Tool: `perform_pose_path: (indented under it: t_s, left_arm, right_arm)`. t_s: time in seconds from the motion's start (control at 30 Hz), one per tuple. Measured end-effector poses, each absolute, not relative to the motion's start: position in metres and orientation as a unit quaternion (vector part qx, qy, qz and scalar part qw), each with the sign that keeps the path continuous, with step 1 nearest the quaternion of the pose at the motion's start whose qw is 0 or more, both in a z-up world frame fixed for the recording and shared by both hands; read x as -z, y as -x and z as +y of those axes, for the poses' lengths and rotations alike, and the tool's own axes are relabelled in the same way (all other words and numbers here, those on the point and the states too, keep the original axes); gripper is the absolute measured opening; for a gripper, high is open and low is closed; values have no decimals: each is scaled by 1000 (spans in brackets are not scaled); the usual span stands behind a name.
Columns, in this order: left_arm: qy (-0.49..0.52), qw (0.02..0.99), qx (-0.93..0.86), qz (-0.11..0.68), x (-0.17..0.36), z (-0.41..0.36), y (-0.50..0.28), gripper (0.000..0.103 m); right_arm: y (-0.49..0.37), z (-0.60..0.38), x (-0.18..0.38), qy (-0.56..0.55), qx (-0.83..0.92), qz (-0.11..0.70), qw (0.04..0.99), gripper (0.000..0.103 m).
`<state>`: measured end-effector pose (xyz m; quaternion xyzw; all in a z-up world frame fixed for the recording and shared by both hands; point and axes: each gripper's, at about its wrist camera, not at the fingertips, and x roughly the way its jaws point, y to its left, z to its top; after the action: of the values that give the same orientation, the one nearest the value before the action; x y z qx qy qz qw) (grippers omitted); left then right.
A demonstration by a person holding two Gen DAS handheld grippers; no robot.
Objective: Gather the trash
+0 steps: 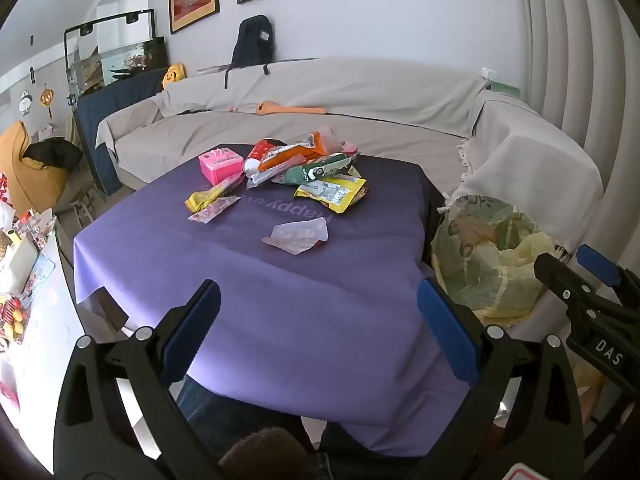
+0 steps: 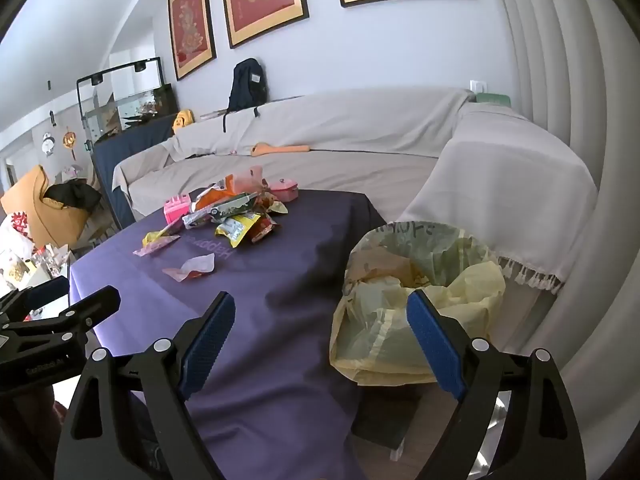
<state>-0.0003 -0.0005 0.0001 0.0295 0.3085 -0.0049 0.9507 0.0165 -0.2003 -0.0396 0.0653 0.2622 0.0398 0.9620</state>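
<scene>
Both the left gripper (image 1: 318,330) and right gripper (image 2: 320,338) are held wide open and empty above the purple-covered bench (image 1: 280,300), with the wrappers (image 1: 308,164) heaped upper centre and the lined bin (image 2: 416,300) at right.

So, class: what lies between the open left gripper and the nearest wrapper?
Only bare purple tablecloth separates the left gripper from the pale wrapper, in the left wrist view.

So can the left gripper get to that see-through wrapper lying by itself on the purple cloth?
Probably yes. The left gripper is open and empty, and only bare purple cloth lies between it and the wrapper, which sits apart from the pile.
</scene>
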Motion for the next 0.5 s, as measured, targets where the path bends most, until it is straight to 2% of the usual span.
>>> perform_pose_path:
  t_s: [0.5]
  left_arm:
    - [-28,951,6,307,-1,-1,0,94]
  right_arm:
    - [-15,-202,40,-66,-41,261,962,84]
